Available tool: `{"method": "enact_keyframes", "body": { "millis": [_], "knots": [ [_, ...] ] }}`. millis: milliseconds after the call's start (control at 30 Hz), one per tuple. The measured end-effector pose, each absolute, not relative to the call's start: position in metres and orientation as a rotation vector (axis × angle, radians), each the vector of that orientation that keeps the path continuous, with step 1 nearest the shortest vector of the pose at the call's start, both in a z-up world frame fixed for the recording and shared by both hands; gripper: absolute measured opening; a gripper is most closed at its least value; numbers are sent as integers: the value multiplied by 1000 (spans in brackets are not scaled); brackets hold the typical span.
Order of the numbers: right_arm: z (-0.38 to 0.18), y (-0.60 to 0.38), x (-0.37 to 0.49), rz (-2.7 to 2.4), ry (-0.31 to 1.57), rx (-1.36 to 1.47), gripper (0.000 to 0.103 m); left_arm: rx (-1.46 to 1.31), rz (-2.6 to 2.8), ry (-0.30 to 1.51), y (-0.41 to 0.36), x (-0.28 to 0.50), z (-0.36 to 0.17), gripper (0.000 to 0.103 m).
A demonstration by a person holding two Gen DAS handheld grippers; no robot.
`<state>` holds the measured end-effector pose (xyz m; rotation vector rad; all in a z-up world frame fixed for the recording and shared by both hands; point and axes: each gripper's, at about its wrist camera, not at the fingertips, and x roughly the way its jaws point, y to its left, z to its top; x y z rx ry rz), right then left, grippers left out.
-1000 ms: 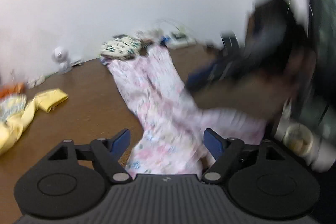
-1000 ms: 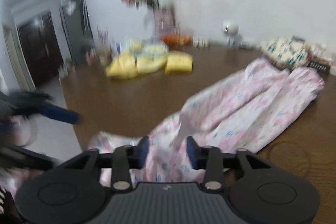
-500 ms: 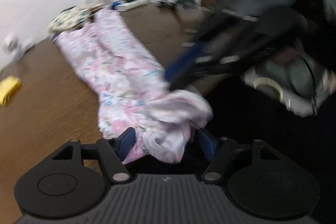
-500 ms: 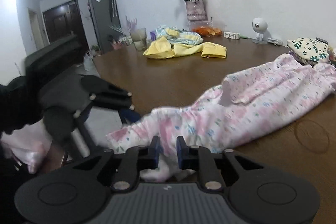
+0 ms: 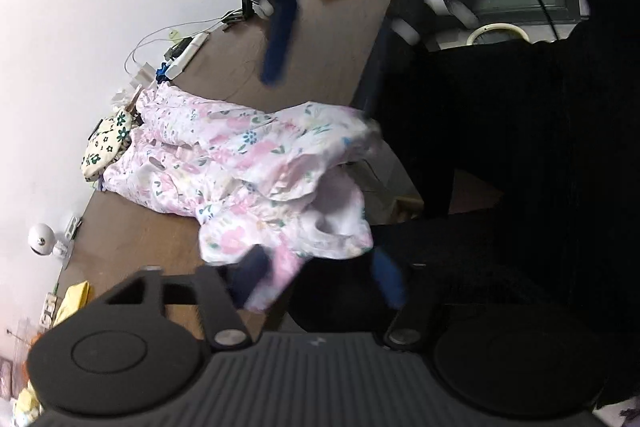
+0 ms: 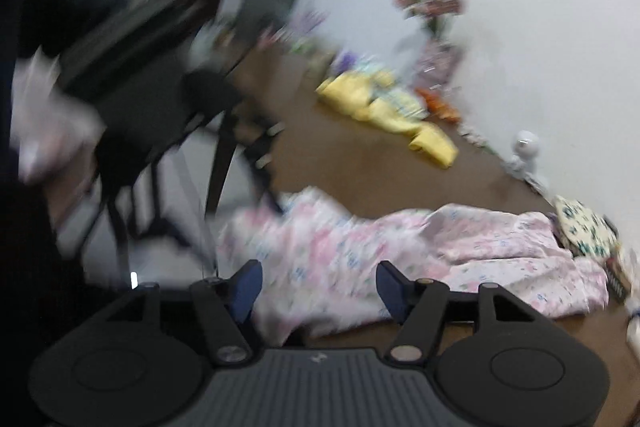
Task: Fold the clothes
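A pink floral garment (image 5: 240,163) lies along the brown table (image 5: 132,239), its near end bunched and hanging over the table edge. My left gripper (image 5: 320,275) is open, its blue fingers on either side of the hanging end. My right gripper (image 6: 318,285) is open just above the same garment (image 6: 400,251); it also shows high up in the left wrist view (image 5: 280,39), above the table. The right wrist view is blurred by motion.
A green-flowered cloth (image 5: 106,143) lies at the garment's far end. Yellow clothes (image 6: 400,115), a flower vase (image 6: 434,27) and a small white camera (image 6: 526,147) stand near the wall. Cables and a power strip (image 5: 184,55) lie at the table's back.
My right gripper has opened, let go of the garment's end and lifted away. My left gripper has rolled and moved closer to the hanging end. Both views have swung sharply.
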<state>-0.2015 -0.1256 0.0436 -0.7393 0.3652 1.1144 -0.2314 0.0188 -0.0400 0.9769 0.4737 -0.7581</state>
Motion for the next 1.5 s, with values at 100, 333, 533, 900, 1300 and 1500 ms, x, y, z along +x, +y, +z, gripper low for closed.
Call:
{"method": "enact_keyframes", "body": {
  "millis": [100, 333, 533, 900, 1300, 1500],
  "knots": [
    [20, -110, -201, 1104, 356, -829, 51, 952, -767, 460, 19, -223, -35, 33],
    [23, -113, -202, 1104, 397, -815, 10, 876, -896, 525, 14, -222, -5, 6],
    [70, -138, -196, 1158, 410, -768, 8, 771, -991, 466, 10, -211, 60, 6],
    [102, -157, -10, 1038, 605, -557, 10, 348, -948, 687, 14, 8, 77, 8],
    [96, -198, -1, 749, 443, -318, 40, -17, -551, 869, 39, 66, 34, 55],
    [76, -187, 0, 729, 573, -215, 40, -159, -447, 873, 57, 45, 53, 75]
  ]
}}
